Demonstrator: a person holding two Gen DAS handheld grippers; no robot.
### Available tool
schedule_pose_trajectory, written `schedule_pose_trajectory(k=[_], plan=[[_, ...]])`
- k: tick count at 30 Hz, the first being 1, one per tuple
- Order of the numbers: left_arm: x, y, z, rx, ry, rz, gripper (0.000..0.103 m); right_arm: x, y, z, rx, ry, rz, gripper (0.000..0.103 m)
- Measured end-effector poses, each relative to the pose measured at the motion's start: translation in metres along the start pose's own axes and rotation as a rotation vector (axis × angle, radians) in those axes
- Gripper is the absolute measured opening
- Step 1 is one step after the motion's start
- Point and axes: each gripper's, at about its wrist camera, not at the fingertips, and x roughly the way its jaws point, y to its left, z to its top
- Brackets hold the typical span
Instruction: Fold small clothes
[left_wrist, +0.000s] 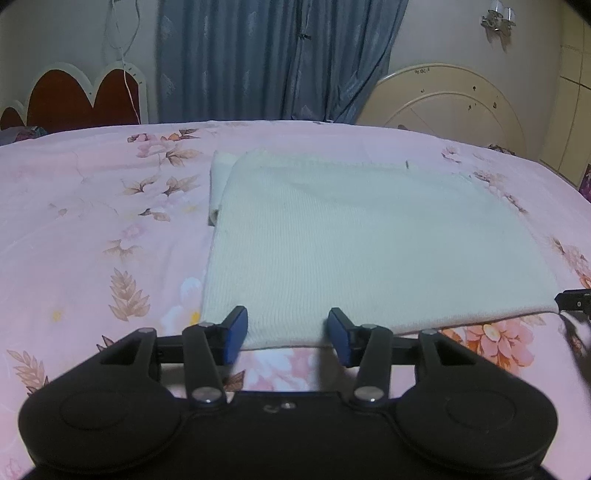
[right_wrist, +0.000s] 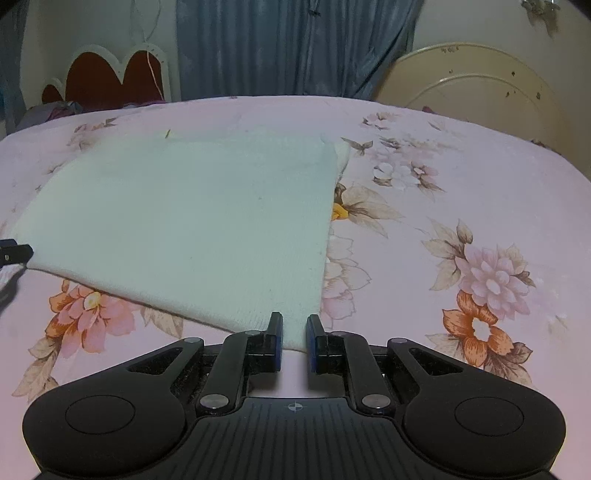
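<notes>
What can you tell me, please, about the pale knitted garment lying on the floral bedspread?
The pale, off-white ribbed-knit garment lies flat on the pink floral bedspread, folded into a rough rectangle. A narrower folded part, perhaps a sleeve, peeks out at its far left corner. The open left gripper straddles its near edge, and the right gripper, narrowly open, straddles its near right corner. Neither is clamped on the cloth.

Right gripper (right_wrist: 294, 334) straddles white garment's (right_wrist: 184, 221) near corner, jaws seemingly unclamped.
</notes>
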Motion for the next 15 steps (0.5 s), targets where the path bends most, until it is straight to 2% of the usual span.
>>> schedule_pose_trajectory(k=[3, 5, 6, 7, 8, 10, 13, 15], plan=[[-0.004, 0.003, 0.003, -0.017, 0.007, 0.007, 0.05, 0.0, 0.001, 0.0, -0.007, 0.004, -0.002, 0.012], [-0.019, 0.0, 0.003, -0.005, -0.052, 0.117, 0.069, -0.003, 0.0, 0.003, -0.005, 0.015, -0.006, 0.012], [-0.029, 0.001, 0.002, -0.012, -0.092, 0.159, 0.092, -0.007, -0.001, 0.005, 0.004, 0.011, -0.005, 0.012], [-0.039, 0.003, -0.001, -0.053, -0.127, 0.162, 0.088, -0.013, -0.002, 0.005, 0.016, -0.006, 0.004, 0.012], [-0.048, 0.01, -0.004, -0.125, -0.145, 0.111, 0.082, -0.018, -0.002, 0.006, 0.026, -0.018, 0.011, 0.012], [-0.053, 0.019, -0.009, -0.234, -0.119, 0.038, 0.066, -0.026, -0.001, 0.006, 0.041, -0.035, 0.025, 0.012], [-0.044, 0.033, -0.021, -0.449, -0.065, -0.064, 0.056, -0.033, 0.003, 0.008, 0.064, -0.046, 0.058, 0.013], [-0.032, 0.044, -0.029, -0.617, -0.035, -0.12, 0.054, -0.033, 0.009, 0.012, 0.069, -0.04, 0.08, 0.013]])
